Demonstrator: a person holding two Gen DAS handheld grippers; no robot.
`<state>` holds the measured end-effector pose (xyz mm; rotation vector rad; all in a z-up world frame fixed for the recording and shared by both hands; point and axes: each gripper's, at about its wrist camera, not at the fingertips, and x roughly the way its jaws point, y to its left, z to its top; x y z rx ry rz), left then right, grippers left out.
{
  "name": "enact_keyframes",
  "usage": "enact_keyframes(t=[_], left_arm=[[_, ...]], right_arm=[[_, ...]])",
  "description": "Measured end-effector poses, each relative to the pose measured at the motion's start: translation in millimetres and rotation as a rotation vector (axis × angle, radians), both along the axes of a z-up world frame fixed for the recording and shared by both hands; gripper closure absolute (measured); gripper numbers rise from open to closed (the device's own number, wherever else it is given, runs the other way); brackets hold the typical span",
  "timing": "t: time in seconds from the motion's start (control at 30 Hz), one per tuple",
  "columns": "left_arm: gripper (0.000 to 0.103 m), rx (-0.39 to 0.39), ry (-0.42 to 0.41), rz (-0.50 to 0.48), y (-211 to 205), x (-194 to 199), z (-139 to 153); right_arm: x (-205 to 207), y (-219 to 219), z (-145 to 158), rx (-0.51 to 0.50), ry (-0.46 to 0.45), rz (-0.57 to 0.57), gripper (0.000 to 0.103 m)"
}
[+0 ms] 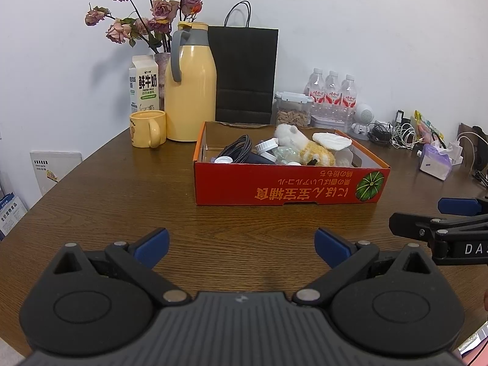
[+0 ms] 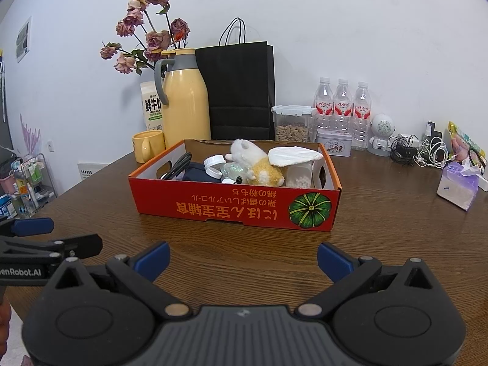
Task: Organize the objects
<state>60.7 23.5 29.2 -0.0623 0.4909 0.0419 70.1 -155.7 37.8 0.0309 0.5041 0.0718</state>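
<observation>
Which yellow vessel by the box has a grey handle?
The tall yellow thermos jug; the short yellow mug beside it has a yellow handle.

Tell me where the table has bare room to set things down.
Free: the wood between the red box and both open grippers, left and right; also left of the box, in front of the yellow mug; and right of it, before the tissue pack. Crowded: the box itself and the back wall row, thermos through the cables.

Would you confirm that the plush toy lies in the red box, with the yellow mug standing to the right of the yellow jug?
Not quite: in both wrist views the yellow mug stands left of the yellow jug. The plush toy does lie in the red box.
</observation>
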Motion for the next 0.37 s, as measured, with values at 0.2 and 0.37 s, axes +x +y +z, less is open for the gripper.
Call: enact_keyframes(t=[0.2, 0.37], left_arm=[[0.0, 0.001, 0.003, 0.006, 0.9, 0.6, -3.3], [0.0, 0.008, 0.002, 0.014, 1.0, 1.9, -3.2]], right_arm=[[0.2, 0.1, 0.0, 0.0, 0.0, -0.001, 0.0], [0.5, 0.0, -0.1, 0.0, 0.001, 0.0, 0.0]])
